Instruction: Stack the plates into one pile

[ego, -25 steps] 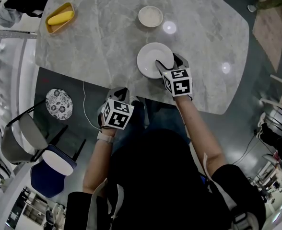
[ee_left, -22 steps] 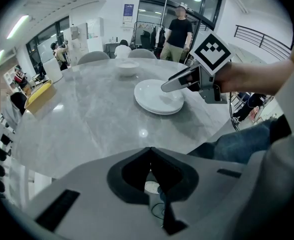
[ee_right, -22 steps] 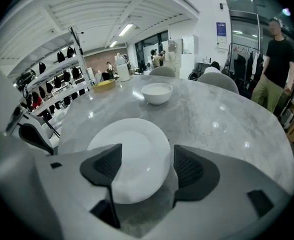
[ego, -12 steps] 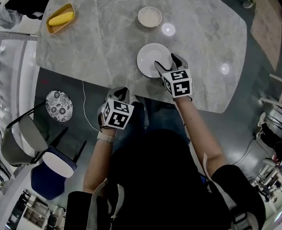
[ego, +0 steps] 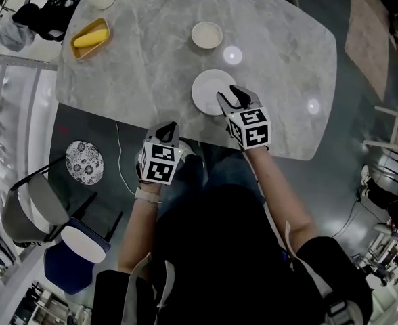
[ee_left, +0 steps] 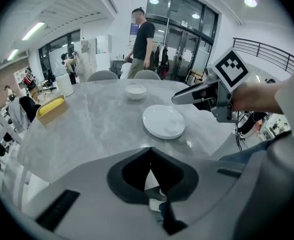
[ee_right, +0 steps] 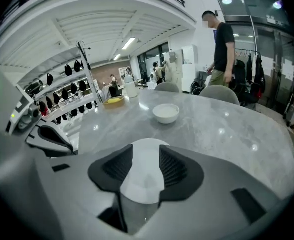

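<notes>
Right gripper (ego: 227,92) closing empty, bowl (ego: 206,34) beyond plates (ego: 204,90)

Table (ego: 151,53): grey veined stone look, polished, with ceiling lights mirrored in it. Plate (ego: 206,90): white, smooth, glossy glaze, ceramic by appearance. Bowl (ego: 206,35): white, smooth, duller sheen. Tray (ego: 95,46): yellow, smooth, material not determinable. Floor (ego: 334,175): dark, hard, reflective. Shirt (ego: 219,263): black matt cloth.

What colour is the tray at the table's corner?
The tray is yellow; head view shows it best.
</notes>
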The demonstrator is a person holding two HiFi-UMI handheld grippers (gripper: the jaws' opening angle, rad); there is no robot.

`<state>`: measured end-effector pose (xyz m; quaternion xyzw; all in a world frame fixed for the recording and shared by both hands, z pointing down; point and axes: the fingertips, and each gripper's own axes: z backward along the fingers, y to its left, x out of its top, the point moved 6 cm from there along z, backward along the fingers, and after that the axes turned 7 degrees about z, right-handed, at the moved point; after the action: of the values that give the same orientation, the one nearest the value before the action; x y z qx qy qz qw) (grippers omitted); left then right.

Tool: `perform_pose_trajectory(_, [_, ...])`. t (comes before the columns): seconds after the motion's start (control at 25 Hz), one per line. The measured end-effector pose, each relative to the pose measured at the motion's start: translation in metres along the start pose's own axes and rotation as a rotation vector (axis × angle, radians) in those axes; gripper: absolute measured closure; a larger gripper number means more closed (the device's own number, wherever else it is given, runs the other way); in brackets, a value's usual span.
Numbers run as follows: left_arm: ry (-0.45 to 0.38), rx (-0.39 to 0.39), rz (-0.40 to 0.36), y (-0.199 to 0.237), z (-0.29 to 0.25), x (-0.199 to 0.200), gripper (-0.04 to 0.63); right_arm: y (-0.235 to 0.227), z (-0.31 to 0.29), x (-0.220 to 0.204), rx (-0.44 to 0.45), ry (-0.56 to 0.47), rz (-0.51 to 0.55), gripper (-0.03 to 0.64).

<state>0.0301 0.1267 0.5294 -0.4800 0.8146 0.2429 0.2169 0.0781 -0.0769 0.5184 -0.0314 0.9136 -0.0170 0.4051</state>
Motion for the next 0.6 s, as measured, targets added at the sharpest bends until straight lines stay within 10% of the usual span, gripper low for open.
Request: perform_pose_trajectory(0.6, [-0.33, 0.046, 0.007, 0.009, 0.112, 0.078, 0.588, 0.059, 0.1, 0.091, 0.053, -0.205, 0.074, 0.569])
